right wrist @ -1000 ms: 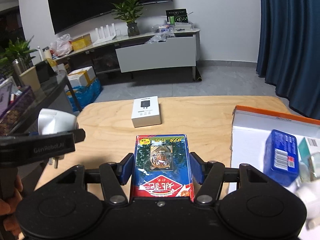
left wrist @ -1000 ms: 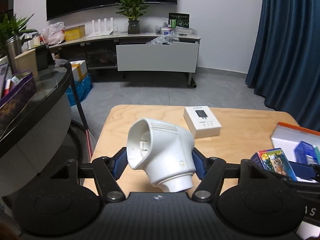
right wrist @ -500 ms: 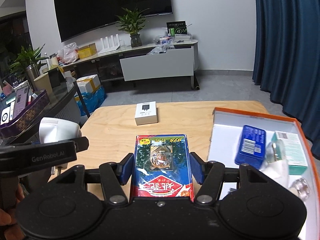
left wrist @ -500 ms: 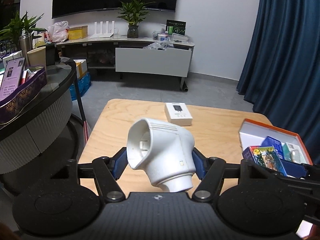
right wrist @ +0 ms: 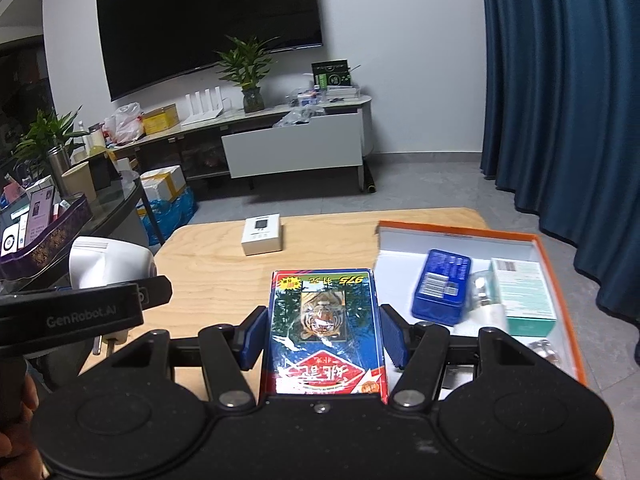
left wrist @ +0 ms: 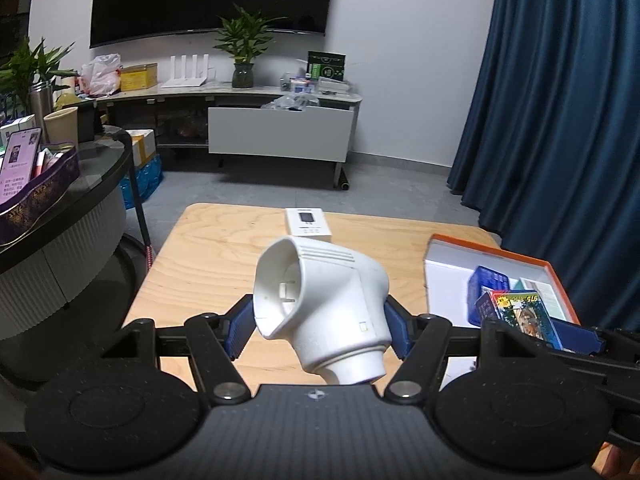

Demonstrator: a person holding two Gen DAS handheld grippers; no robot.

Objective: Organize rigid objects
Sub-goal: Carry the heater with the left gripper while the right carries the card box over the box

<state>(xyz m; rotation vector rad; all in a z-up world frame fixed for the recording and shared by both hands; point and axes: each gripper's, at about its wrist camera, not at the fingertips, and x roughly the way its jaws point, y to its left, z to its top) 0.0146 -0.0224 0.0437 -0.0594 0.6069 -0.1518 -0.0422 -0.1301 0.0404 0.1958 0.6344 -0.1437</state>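
Up above the wooden table (left wrist: 208,264), we grip a white plug adapter (left wrist: 324,304) in our left gripper (left wrist: 318,330) and a tiger-print card box (right wrist: 325,328) in our right gripper (right wrist: 324,336), left of the orange-rimmed box (right wrist: 560,276); a small white box (right wrist: 262,235) rests beyond.

Upper frame: dark wall TV (right wrist: 208,36), potted plant (right wrist: 248,72) on low console (right wrist: 296,136). Blue curtain (right wrist: 568,100) fills right side.
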